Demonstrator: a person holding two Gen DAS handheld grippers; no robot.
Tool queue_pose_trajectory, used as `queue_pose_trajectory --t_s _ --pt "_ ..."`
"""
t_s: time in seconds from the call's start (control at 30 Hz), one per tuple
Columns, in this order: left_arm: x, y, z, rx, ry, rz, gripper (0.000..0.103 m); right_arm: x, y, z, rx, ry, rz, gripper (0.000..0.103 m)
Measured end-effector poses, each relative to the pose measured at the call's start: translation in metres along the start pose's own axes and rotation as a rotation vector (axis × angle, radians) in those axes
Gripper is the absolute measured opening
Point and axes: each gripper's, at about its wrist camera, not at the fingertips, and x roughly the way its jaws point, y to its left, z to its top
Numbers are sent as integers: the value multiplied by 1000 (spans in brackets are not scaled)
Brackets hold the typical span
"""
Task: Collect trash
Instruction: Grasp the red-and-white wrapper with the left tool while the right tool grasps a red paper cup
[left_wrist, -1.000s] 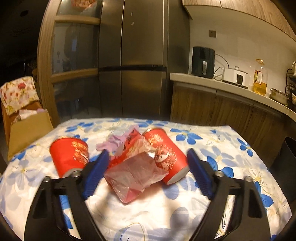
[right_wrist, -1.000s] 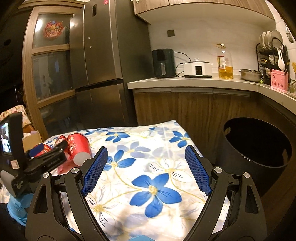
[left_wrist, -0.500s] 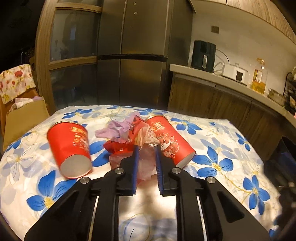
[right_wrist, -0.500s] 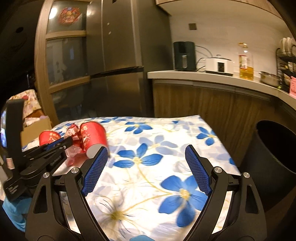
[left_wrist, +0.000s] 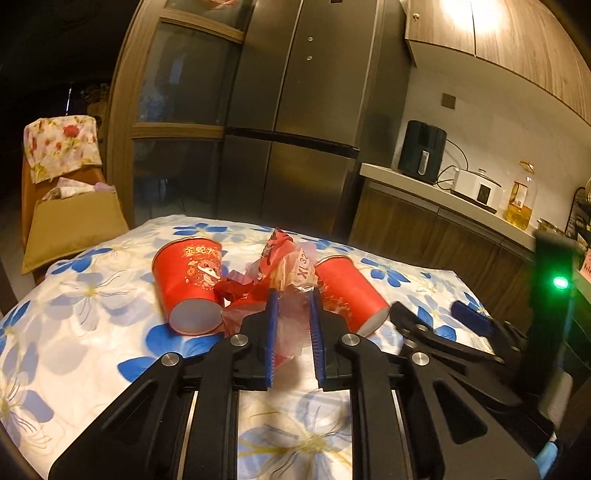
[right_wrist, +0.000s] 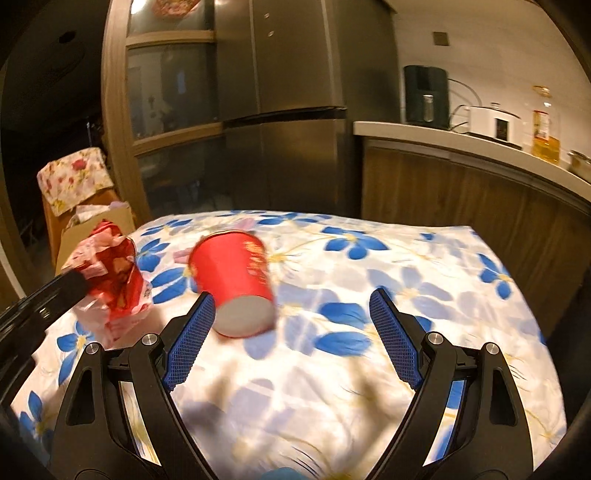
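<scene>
Since the earlier frame your left gripper (left_wrist: 292, 295) has closed its ribbed blue pads on the crumpled plastic wrapper (left_wrist: 291, 266), thin crinkled red and clear film, which now stands bunched up between the jaws above the tablecloth (left_wrist: 92, 332). Your right gripper (right_wrist: 291, 306) has swung in toward the pile with its jaws wide apart and nothing between them; one of its mesh-textured fingers (right_wrist: 194, 332) sits just beside a cup. Two red paper cups, tapered cylinders with white bases facing you, lie on their sides on the soft, blue-flowered cloth: the left cup (left_wrist: 188, 288) and the right cup (left_wrist: 351, 291) flank the wrapper.
</scene>
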Motion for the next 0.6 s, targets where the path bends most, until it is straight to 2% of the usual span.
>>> queue_pose_trajectory --t_s 0.27,0.37,0.47,0.57,0.6 --pt "-7 11 -3 -32 4 -30 16 38 23 5 -31 68 37 84" --pt "-5 13 -2 -38 6 -29 16 47 24 6 -29 97 39 81" --pt "-4 15 -2 -43 11 -36 16 52 25 7 -29 114 43 77" --pt "-3 15 -2 -44 13 -37 16 56 26 6 -34 130 50 63" --pt "-2 15 -2 -43 14 -36 16 56 26 6 -34 132 49 63"
